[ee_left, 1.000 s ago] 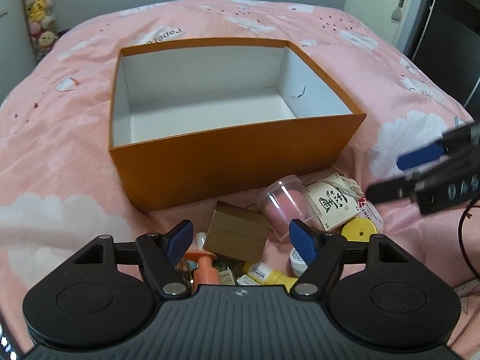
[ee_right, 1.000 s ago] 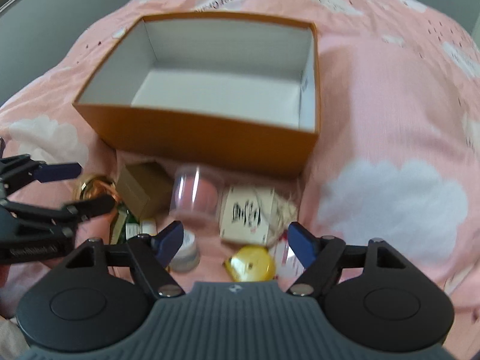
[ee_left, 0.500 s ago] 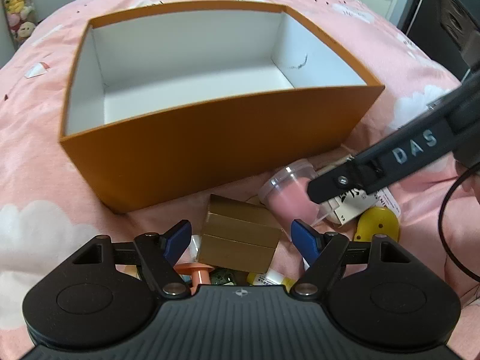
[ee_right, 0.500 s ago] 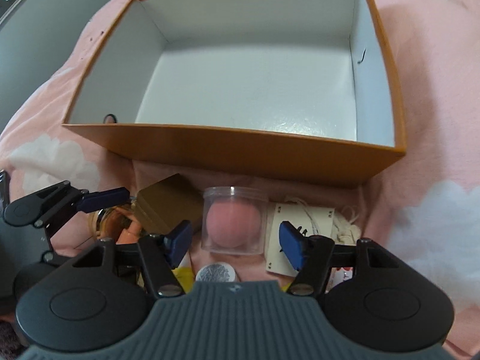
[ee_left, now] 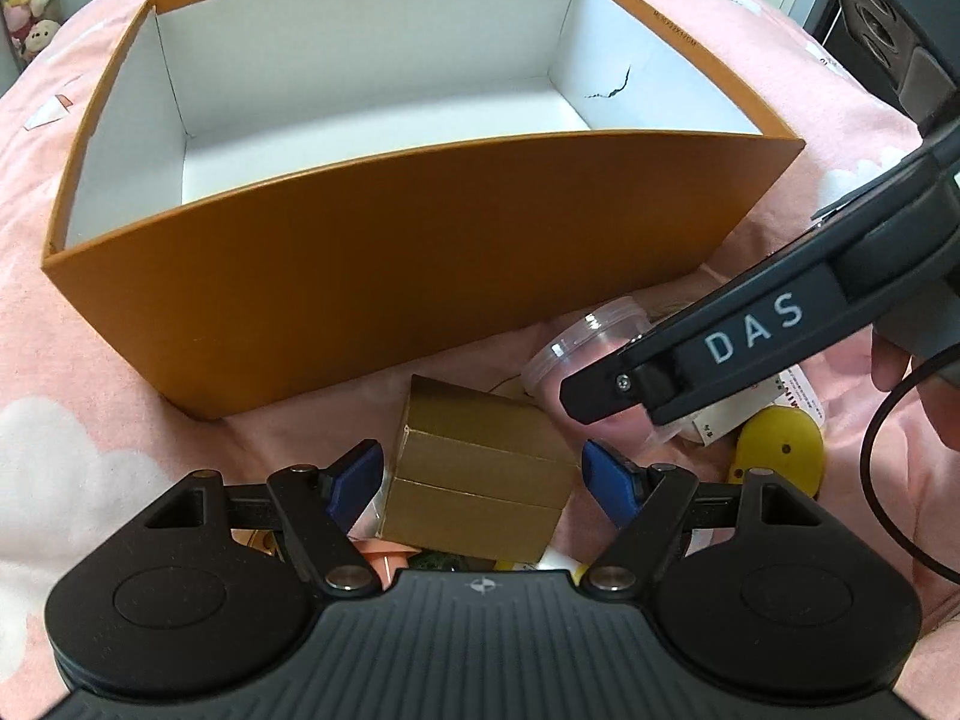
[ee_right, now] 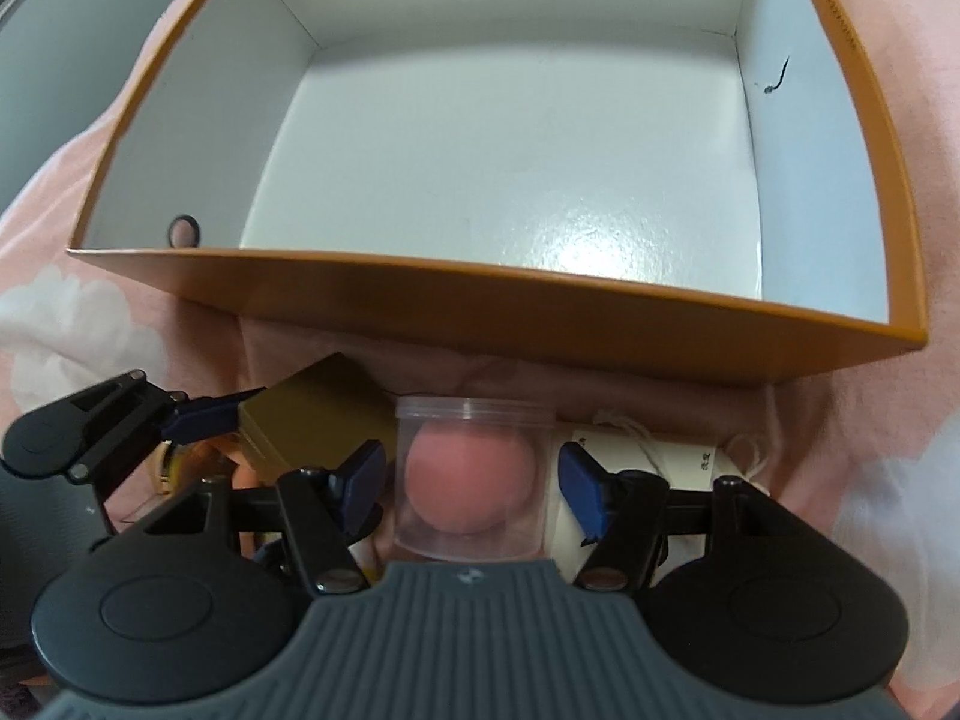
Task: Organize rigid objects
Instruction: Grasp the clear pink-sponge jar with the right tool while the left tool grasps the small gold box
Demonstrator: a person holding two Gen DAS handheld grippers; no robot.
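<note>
A clear plastic jar (ee_right: 471,480) with a pink ball inside is seen lying on the pink bedspread (ee_right: 852,420), just in front of the big orange box (ee_right: 480,294). The box is open on top and nothing is seen inside it. The jar is set between the two blue pads of the right gripper (ee_right: 471,483). The jaws have just been closing in, and a small gap is seen on each side of the jar, so it is not squeezed yet.

The jar is judged to be light and hard. Its smooth round wall may be slippery, so it is best held across the middle of its sides, below the lid rim. A hard squeeze could crack the thin plastic or pop the jar out. The ball looks soft, but this cannot be told for sure through the plastic.

A small gold cardboard box (ee_left: 480,474) is seen lying just beside the jar. It is framed by the open jaws of the left gripper (ee_left: 480,480), and the pads are not touching it. This box is judged to be light, with flat sides that are easy to hold, though thin card can be dented.

A yellow round thing (ee_left: 780,456) and a white paper tag (ee_right: 660,462) are seen nearby.
</note>
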